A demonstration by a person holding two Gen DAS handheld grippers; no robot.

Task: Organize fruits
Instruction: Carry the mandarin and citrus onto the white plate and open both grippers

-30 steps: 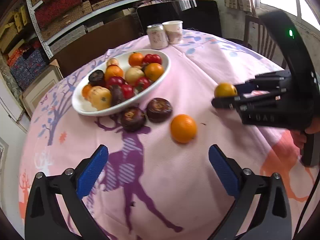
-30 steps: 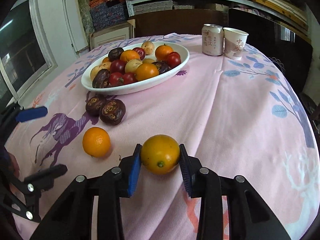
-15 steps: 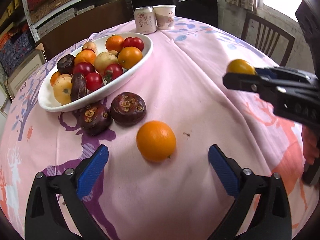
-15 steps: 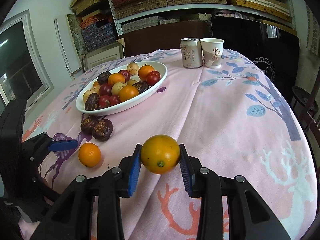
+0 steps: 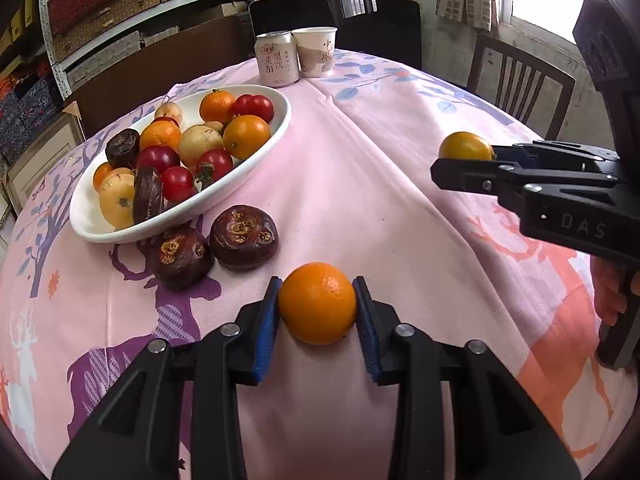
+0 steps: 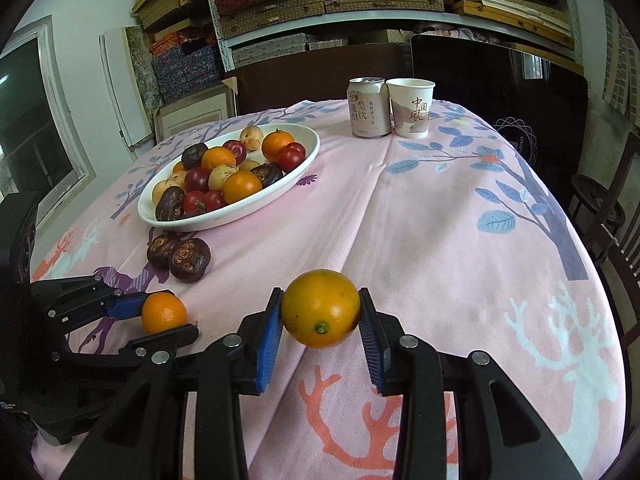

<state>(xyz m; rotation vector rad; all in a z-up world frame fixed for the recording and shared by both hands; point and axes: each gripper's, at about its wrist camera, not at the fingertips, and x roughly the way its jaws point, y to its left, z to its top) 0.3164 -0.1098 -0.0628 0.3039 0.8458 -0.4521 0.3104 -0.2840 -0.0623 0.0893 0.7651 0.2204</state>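
The left gripper (image 5: 316, 304) is closing its fingers on an orange (image 5: 317, 302) lying on the desk (image 5: 380, 184), near its front edge. The right gripper (image 6: 320, 316) pinches a yellow orange (image 6: 320, 314) above open cloth. Two dark fruits (image 5: 216, 246) sit between the orange and the bowl (image 5: 256, 168).

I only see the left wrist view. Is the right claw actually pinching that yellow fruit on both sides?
Observer: Yes; in the right wrist view, on the right claw, blue pads press both sides of the yellow fruit.
Operator: Where's its stem end?
Observer: The stem end is low on the fruit, facing that camera.
Operator: And my orange from there?
Observer: The left claw has its jaws closing with the orange between them; the far blue pad touches the peel.
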